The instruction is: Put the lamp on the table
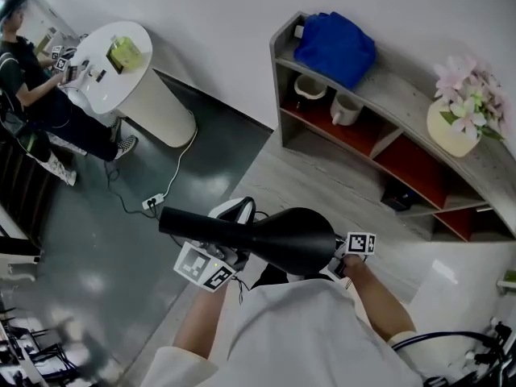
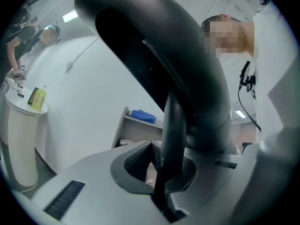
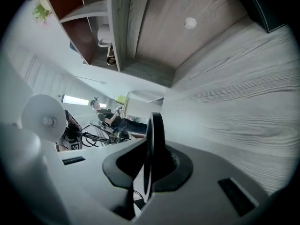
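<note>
A black lamp (image 1: 290, 240) hangs between both grippers close in front of me, its wide dark shade toward the right and a long dark part reaching left. My left gripper (image 1: 228, 252) is shut on the lamp's thin black stem (image 2: 171, 125), and the big curved shade (image 2: 154, 50) fills that view above the jaws. My right gripper (image 1: 343, 258) is shut on the edge of a thin black disc of the lamp (image 3: 152, 144). A round white table (image 1: 121, 47) stands far off at the upper left, also visible as the white table (image 2: 23, 114) in the left gripper view.
A person sits at the white table, which holds a green box (image 1: 125, 53). A grey curved shelf unit (image 1: 379, 135) at the upper right holds a blue bag (image 1: 334, 47), two cups and a vase of pink flowers (image 1: 463, 111). A power strip (image 1: 153, 202) with cable lies on the dark floor.
</note>
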`<state>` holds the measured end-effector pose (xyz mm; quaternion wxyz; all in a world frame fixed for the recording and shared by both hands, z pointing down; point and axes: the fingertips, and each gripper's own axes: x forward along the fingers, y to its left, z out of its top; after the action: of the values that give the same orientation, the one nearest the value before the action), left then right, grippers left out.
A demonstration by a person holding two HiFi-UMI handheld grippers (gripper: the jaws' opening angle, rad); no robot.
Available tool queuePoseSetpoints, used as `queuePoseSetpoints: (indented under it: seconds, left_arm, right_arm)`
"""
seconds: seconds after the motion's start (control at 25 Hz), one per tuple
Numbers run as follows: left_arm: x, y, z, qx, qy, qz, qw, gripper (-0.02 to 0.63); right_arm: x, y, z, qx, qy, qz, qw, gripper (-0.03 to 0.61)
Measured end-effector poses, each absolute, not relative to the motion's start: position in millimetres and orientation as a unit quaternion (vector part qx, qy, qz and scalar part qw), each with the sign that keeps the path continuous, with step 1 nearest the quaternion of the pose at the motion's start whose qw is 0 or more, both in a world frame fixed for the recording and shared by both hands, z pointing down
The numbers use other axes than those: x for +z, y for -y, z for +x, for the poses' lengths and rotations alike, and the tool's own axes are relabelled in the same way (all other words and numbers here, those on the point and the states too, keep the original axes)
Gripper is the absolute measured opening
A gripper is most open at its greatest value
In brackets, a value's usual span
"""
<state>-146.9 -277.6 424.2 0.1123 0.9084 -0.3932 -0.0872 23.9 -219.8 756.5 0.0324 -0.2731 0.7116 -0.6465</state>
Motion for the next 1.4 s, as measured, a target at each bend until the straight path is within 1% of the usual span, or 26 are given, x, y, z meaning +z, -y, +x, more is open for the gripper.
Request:
queuePoseSetpoints:
  seconds: [0.28,0.8,1.04,1.4]
  left_arm:
    - [446,344,-163,-0.085,0.378,0.914,0.120,0.008]
    - [498,431,-161,-0.066,0.337,0.930,0.133,0.008]
    - [511,449,-159,-0.068,0.326,0.932,0.145,0.008]
    - [530,457,-160,-0.070,0.320,0.930,0.167,0.008]
  right_arm:
    - [783,276,11,-0.648,-0.695,-0.308,0.048,0.023]
    - [837,343,2,-0.651,-0.659,-0.370,0.069,0.023]
    - [849,356,2,-0.653,-0.644,-0.391,0.081,0.023]
    - [862,362,7,-0.651,-0.637,-0.406,0.073,0.023]
